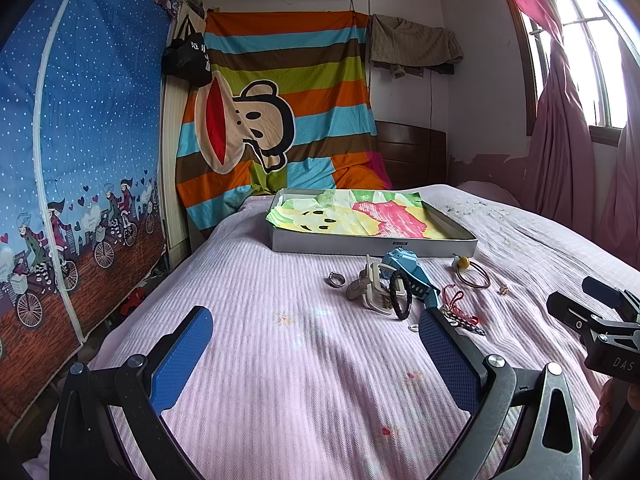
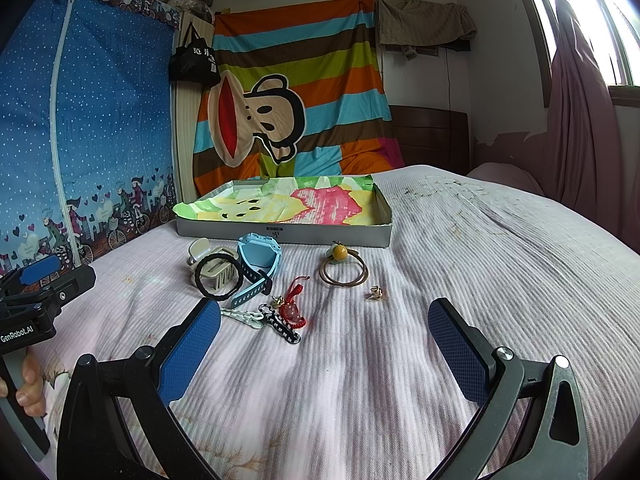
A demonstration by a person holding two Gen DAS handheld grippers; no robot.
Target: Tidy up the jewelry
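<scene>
the left gripper (image 1: 316,356) hangs low over the bed (image 1: 280,380) with its blue fingers (image 1: 182,358) spread wide and nothing between them. the right gripper (image 2: 324,352) is the same: spread wide, empty, above bare bedspread. each shows at the edge of the other's view, and fingertips of the hand (image 2: 26,386) holding the left one show at the lower left of the right view.

the jewelry lies loose on the pink ribbed bedspread, in front of a shallow grey box (image 2: 280,234) lined with a bright printed cloth (image 2: 304,202); nothing lies on the cloth. a blue watch (image 2: 256,266) lies near the box's front wall, its strap running toward the camera. just left of it is a beige hair claw (image 2: 214,272) with a black bracelet (image 2: 200,284) leaning around it. a silver ring (image 1: 336,279) sits alone left of the claw in the left view. right of the watch is a brown hair tie (image 2: 344,272) with a yellow bead (image 2: 339,253). near it lies a small gold piece (image 2: 375,293), too small to tell what. closest to the grippers are a red cord charm (image 2: 294,304), a black-and-white cord (image 2: 282,326) and a white clip (image 2: 242,316), tangled close together, just beyond the right gripper's left finger.

a striped monkey sheet (image 2: 292,92) hangs behind the bed.
</scene>
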